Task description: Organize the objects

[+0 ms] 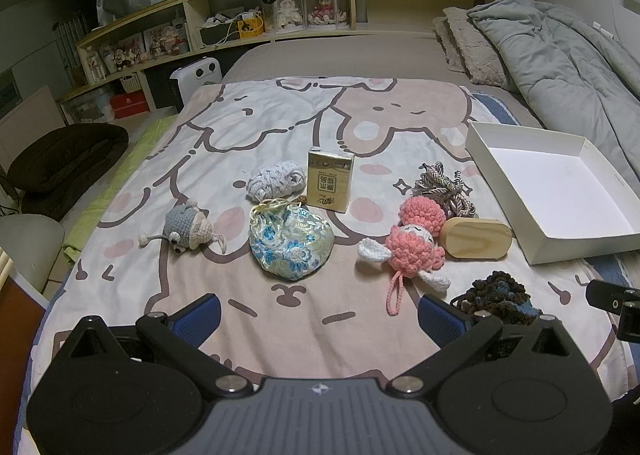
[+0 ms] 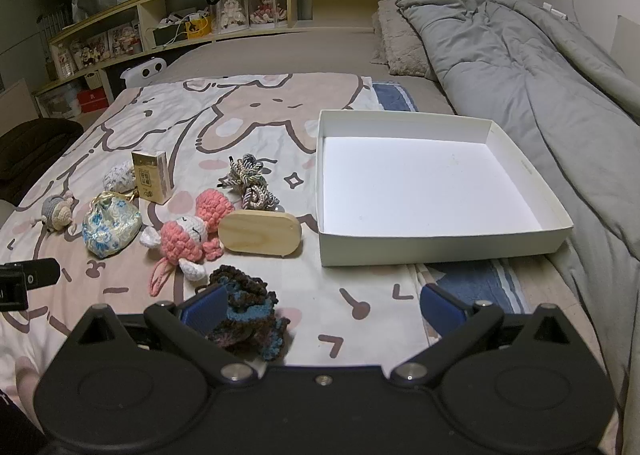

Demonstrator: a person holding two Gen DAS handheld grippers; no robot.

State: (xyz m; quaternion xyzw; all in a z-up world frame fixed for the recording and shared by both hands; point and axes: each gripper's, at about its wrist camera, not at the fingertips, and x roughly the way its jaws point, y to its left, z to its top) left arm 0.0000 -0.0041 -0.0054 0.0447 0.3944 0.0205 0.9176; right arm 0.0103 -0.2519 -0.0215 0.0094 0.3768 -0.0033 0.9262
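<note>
Small items lie on a cartoon bedspread point(image 1: 304, 319): a grey crochet mouse point(image 1: 187, 230), a floral pouch point(image 1: 289, 242), a white yarn bundle point(image 1: 275, 178), a gold tissue pack point(image 1: 330, 179), a pink crochet doll point(image 1: 416, 243), a wooden oval box point(image 1: 477, 237), a cord bundle point(image 1: 444, 185) and a dark crochet piece point(image 2: 246, 313). An empty white box point(image 2: 424, 191) sits to the right. My left gripper point(image 1: 320, 313) is open above the bedspread. My right gripper point(image 2: 322, 305) is open, its left finger beside the dark crochet piece.
A grey duvet point(image 2: 520, 67) and pillow point(image 2: 400, 43) lie at the back right. A wooden shelf point(image 1: 248, 19) with dolls runs behind the bed. A dark chair point(image 1: 60, 163) stands at the left.
</note>
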